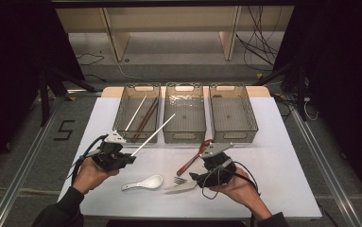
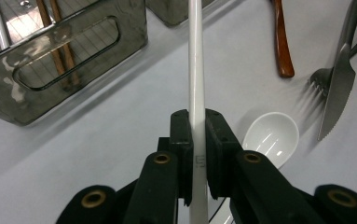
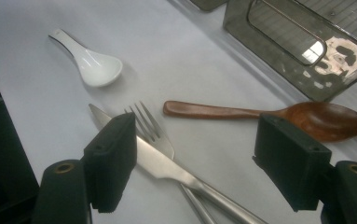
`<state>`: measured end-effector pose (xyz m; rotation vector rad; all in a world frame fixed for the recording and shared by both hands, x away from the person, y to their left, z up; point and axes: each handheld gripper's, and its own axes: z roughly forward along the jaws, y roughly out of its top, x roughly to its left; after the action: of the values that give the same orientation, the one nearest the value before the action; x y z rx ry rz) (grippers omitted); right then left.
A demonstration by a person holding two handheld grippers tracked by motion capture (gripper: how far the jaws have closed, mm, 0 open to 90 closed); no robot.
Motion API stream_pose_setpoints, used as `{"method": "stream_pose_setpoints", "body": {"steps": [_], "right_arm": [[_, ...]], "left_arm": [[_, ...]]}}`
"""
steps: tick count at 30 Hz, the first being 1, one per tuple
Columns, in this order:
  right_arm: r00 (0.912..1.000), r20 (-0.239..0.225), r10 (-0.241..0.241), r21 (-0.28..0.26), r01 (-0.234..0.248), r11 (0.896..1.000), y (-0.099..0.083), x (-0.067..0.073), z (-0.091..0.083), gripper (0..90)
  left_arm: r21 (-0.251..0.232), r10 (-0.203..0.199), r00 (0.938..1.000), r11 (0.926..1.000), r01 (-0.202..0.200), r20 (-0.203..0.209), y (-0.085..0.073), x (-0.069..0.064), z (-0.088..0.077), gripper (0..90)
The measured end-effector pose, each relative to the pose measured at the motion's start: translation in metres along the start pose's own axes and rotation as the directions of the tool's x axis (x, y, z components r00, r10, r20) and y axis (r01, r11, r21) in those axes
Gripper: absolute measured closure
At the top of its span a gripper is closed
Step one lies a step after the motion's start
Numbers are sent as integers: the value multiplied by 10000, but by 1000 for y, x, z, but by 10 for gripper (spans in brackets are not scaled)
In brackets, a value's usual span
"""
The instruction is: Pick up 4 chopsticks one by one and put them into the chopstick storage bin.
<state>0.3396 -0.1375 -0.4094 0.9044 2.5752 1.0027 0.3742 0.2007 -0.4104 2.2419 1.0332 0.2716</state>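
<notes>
1. We have the left gripper (image 2: 197,140) clamped tight on a white chopstick (image 2: 196,70); in the left gripper view both black pads press the stick from either side, near its lower end.

2. In the high view the white chopstick (image 1: 152,135) hangs in the air above the white table (image 1: 273,156), running from the left gripper (image 1: 124,158) up and to the right, its free tip reaching toward the near wall of the middle bin (image 1: 184,113).

3. Its long axis lies close to level, slanted diagonally across the table, tip pointing away from us and rightward.

4. The left bin (image 1: 136,112) already holds one white chopstick and a pair of brown chopsticks (image 1: 145,118), so we judge ours belongs there as the mate.

5. To do this well, we would swing the tip left until the stick lines up with that bin's long side, carry it over the near rim, lower it beside the others, and only then let go.

6. Watch the far end: the grip is near one end, so any wrist turn sweeps the tip widely and it could knock a bin wall.

7. The right gripper (image 3: 197,154) stands wide open with nothing between its pads, poised over the crossed table knife (image 3: 167,165) and fork (image 3: 150,128).

8. The wooden spoon (image 3: 269,114) and the white soup spoon (image 3: 92,63) lie on the table near them.
</notes>
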Motion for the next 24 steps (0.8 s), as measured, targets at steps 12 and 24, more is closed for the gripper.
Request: {"method": "stream_pose_setpoints", "body": {"steps": [12, 24], "right_arm": [[9999, 62, 136, -53, -135, 9999, -7, -1, -5, 296], [9992, 93, 388, -424, -384, 9984, -12, 0, -11, 280]], "left_arm": [[-304, -138, 9998, 9994, 134, -145, 13, 11, -1, 824], [-739, -711, 9963, 9950, 675, -475, 33, 33, 2, 824]]}}
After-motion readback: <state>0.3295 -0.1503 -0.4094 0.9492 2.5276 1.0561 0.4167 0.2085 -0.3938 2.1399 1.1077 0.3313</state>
